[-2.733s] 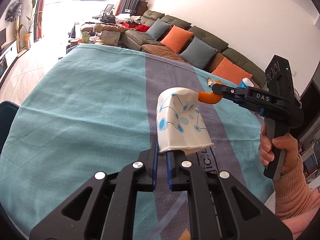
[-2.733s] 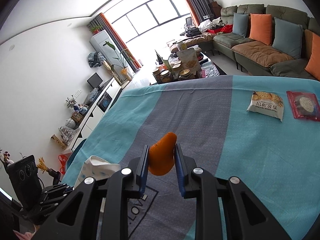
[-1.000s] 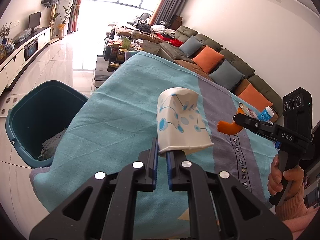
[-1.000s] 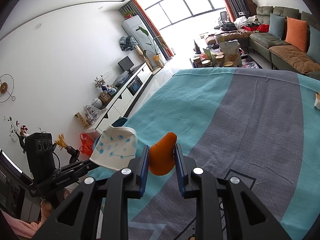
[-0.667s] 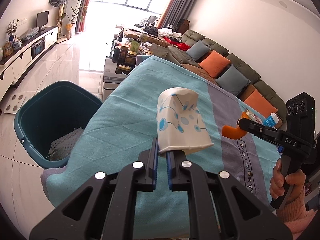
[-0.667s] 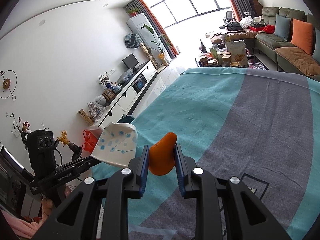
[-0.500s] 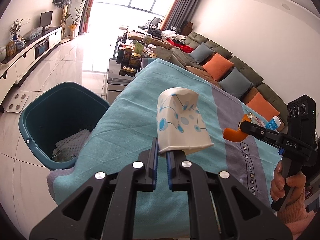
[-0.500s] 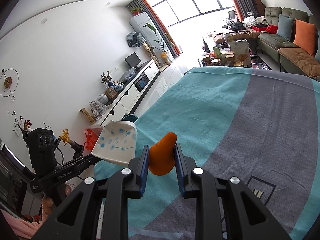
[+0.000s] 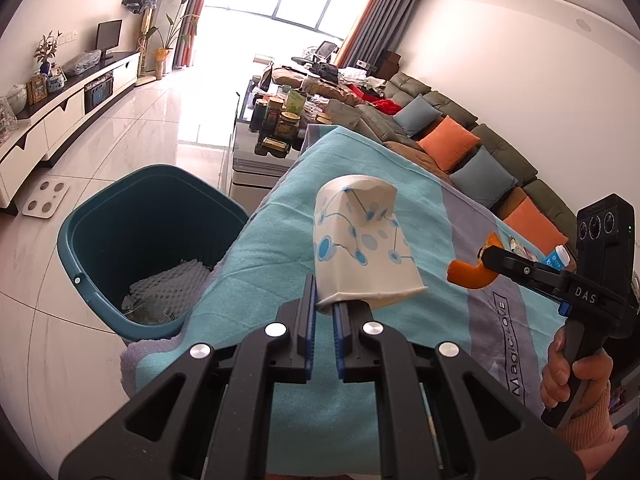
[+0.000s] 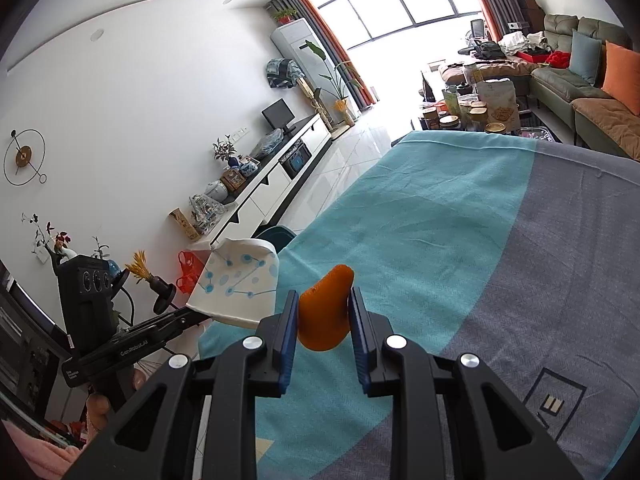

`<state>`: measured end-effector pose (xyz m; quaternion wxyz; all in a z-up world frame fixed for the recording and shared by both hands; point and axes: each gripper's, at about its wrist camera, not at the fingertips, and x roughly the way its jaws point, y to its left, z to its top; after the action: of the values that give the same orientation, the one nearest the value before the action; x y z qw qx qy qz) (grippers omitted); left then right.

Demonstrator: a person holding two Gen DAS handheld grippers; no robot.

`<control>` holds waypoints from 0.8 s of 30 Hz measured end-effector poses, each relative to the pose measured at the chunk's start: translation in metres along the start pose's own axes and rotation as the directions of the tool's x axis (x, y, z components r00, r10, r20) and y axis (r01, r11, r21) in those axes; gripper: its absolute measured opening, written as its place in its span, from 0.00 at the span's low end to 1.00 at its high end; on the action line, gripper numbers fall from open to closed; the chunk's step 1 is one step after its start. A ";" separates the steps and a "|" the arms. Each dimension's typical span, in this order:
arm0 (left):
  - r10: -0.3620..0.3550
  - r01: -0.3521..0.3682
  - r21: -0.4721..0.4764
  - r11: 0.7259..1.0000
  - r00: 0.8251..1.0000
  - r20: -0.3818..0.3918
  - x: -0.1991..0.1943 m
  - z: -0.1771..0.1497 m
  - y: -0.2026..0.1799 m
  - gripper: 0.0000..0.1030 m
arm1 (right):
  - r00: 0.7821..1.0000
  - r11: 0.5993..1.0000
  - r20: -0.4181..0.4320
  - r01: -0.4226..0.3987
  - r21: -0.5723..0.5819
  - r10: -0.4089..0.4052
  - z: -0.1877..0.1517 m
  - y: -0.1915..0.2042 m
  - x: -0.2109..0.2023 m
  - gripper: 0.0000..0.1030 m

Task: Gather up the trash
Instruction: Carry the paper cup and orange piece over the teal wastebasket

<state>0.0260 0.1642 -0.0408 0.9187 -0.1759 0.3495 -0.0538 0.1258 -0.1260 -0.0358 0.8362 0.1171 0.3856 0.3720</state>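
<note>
The left gripper [image 9: 323, 312] is clamped on the flattened rim of a crushed paper cup [image 9: 360, 252], held above the cloth's edge and short of the teal bin [image 9: 100, 248]; the right gripper [image 10: 323, 322] pinches an orange peel [image 10: 325, 312] over the tablecloth [image 10: 440, 220]. Released here, the cup would likely land on the cloth or floor — the bin lies off to the left; the thin pinch might also slip. Legible writing: "DAS" on the right tool, "Magic LOVE" on the cloth, and what seems to be "GenRobot.AI" on the left tool.
</note>
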 end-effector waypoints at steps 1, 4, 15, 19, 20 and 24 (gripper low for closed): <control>0.002 -0.002 -0.004 1.000 1.000 0.001 0.000 0.000 0.002 0.08 | 1.000 1.000 -0.002 -0.003 -0.001 0.003 0.001 0.000 0.003 0.22; 0.012 -0.012 -0.013 1.000 1.000 0.005 -0.002 0.000 0.007 0.08 | 1.000 1.000 -0.005 -0.011 -0.008 0.011 0.002 0.003 0.007 0.23; 0.043 -0.042 -0.042 0.998 0.999 0.021 -0.009 0.001 0.020 0.08 | 0.999 0.999 -0.026 -0.039 -0.023 0.038 0.003 0.012 0.023 0.23; 0.053 -0.051 -0.051 0.997 0.998 0.026 -0.010 0.001 0.024 0.08 | 0.998 0.998 -0.035 -0.048 -0.030 0.046 0.004 0.016 0.028 0.22; 0.054 -0.053 -0.053 0.997 0.998 0.027 -0.011 0.000 0.025 0.08 | 0.998 0.998 -0.036 -0.051 -0.031 0.049 0.004 0.017 0.029 0.22; 0.062 -0.060 -0.062 0.996 0.998 0.031 -0.013 0.000 0.029 0.08 | 0.997 0.998 -0.047 -0.059 -0.035 0.057 0.006 0.018 0.035 0.22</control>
<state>0.0154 0.1938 -0.0434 0.9197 -0.1939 0.3412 -0.0124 0.1355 -0.0878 -0.0421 0.8180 0.1047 0.3942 0.4056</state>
